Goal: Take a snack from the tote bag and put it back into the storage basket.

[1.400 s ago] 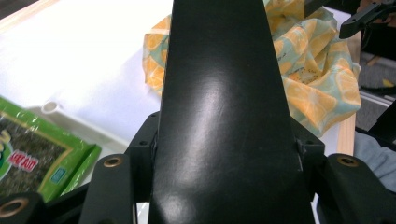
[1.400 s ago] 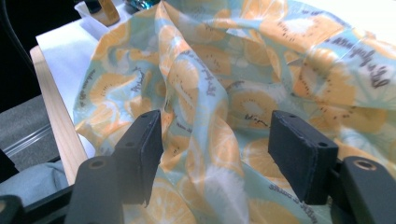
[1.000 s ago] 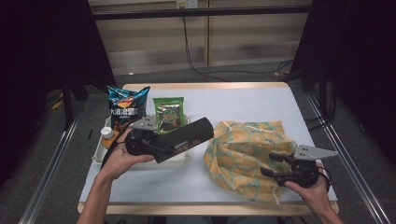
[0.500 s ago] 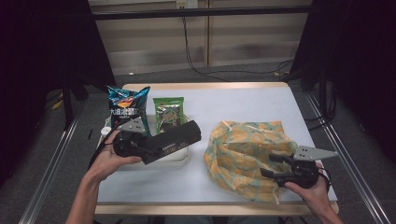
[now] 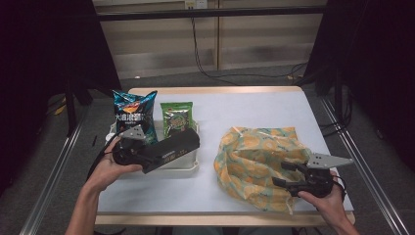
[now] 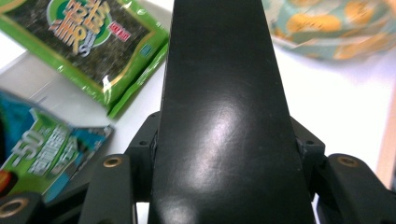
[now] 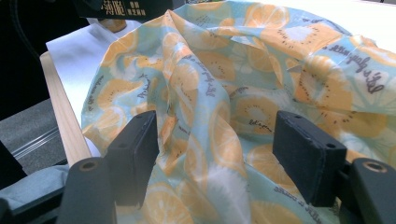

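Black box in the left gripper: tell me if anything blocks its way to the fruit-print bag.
Nothing visible does. The black box, clamped in the left gripper above the white tray, points toward the fruit-print bag, with just bare table between them.

A lab-like recording bay: white table, dark curtains, cables on the floor.
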`<act>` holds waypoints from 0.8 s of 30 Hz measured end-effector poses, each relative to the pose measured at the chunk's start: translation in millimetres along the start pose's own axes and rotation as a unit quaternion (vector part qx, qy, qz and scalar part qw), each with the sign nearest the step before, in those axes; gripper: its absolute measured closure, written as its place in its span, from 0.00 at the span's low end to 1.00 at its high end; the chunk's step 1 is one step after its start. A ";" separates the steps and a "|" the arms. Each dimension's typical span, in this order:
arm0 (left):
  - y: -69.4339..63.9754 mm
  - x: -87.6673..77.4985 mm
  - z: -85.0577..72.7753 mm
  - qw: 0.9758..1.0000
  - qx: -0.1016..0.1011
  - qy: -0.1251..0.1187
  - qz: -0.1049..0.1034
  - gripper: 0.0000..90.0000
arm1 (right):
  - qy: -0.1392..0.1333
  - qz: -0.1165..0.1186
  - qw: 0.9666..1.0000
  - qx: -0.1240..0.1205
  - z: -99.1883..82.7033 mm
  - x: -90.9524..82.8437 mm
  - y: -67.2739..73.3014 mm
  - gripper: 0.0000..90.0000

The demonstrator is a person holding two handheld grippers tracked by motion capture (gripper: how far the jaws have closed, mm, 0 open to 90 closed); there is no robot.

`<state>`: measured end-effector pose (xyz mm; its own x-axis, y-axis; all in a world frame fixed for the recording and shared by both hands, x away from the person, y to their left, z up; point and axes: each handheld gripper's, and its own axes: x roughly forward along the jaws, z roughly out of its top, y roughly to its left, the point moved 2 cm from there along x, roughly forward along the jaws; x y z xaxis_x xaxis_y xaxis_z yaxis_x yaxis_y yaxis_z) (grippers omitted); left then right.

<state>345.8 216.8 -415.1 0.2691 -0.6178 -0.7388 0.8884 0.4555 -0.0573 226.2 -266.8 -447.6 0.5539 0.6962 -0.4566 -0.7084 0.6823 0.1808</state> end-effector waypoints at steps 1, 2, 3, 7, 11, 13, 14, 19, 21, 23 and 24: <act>-1.7 0.7 0.6 1.000 0.006 0.005 -0.002 0.48 | 0.000 0.001 1.000 0.000 0.0 0.1 0.1 0.35; -2.9 1.7 1.0 1.000 0.005 0.006 -0.002 0.48 | 0.001 0.001 1.000 0.000 0.0 0.4 0.1 0.35; -2.3 2.2 1.3 1.000 0.003 0.009 0.006 0.48 | 0.001 0.002 1.000 0.000 0.1 0.9 0.1 0.35; 2.1 1.4 0.2 1.000 -0.006 0.009 0.007 0.48 | 0.001 0.003 1.000 -0.002 0.3 1.3 0.9 0.35; 4.6 1.3 -2.6 1.000 -0.020 0.008 0.008 0.48 | 0.001 0.005 1.000 -0.002 -0.1 0.8 1.4 0.35; 6.7 2.7 -4.2 1.000 -0.020 0.021 0.013 0.48 | 0.001 0.004 1.000 -0.001 0.1 1.0 1.2 0.35; 6.4 3.2 -4.4 0.999 -0.025 0.020 0.017 0.48 | 0.000 0.006 1.000 -0.003 0.2 1.1 1.2 0.35; 7.3 9.1 -4.9 0.999 -0.021 0.041 0.023 0.48 | 0.001 0.008 1.000 -0.002 0.1 1.9 2.4 0.34; 8.1 10.8 -5.4 0.998 -0.021 0.047 0.021 0.48 | 0.003 0.008 1.000 -0.003 0.2 2.4 2.9 0.34; 8.2 11.9 -5.4 0.998 -0.025 0.043 0.024 0.47 | 0.003 0.009 1.000 -0.004 0.2 2.3 3.2 0.34; 9.2 13.0 -5.1 0.998 -0.024 0.047 0.023 0.47 | 0.003 0.009 1.000 -0.003 0.2 2.3 3.2 0.34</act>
<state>355.6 216.2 -428.7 0.2720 -0.5334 -0.8009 0.8565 0.5136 -0.0512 225.3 -263.0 -447.9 0.5381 0.7073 -0.4585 -0.7215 0.6677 0.1833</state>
